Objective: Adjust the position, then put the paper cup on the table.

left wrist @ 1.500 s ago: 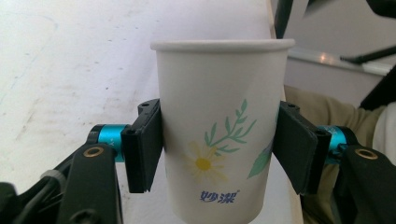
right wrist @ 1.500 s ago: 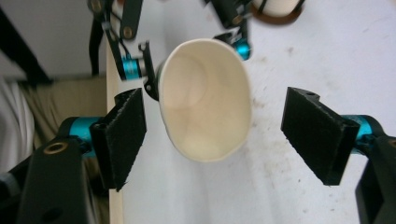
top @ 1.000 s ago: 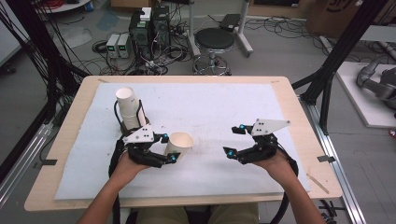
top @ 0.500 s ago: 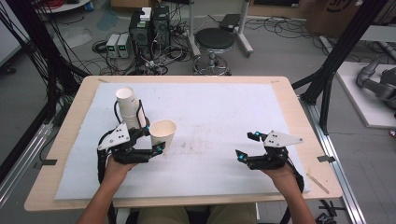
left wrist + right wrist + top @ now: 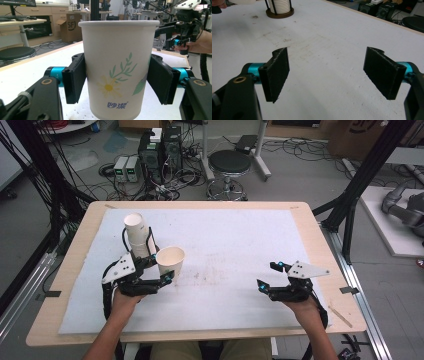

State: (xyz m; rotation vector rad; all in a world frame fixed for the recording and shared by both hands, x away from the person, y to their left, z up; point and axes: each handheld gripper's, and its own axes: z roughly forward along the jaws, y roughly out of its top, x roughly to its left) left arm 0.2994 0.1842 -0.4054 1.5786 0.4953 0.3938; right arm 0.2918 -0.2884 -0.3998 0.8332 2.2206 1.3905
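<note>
Jaws of left gripper (image 5: 162,272) clamp cup (image 5: 170,261) beside stack (image 5: 138,236).

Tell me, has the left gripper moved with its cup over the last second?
Yes. The left gripper, shut on the paper cup, has carried it leftward, closer to the cup stack standing at the table's left.

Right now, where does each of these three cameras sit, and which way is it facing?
High view: above the table's near edge, looking forward and down; both forearms, left gripper and right gripper show.
Left gripper view: rides the left gripper, looking along jaws clamping the white flower-printed paper cup; the other hand shows beyond.
Right gripper view: rides the right gripper, jaws apart, facing the white table mat.
The high and right gripper views share the dark-framed stack of white cups.
</note>
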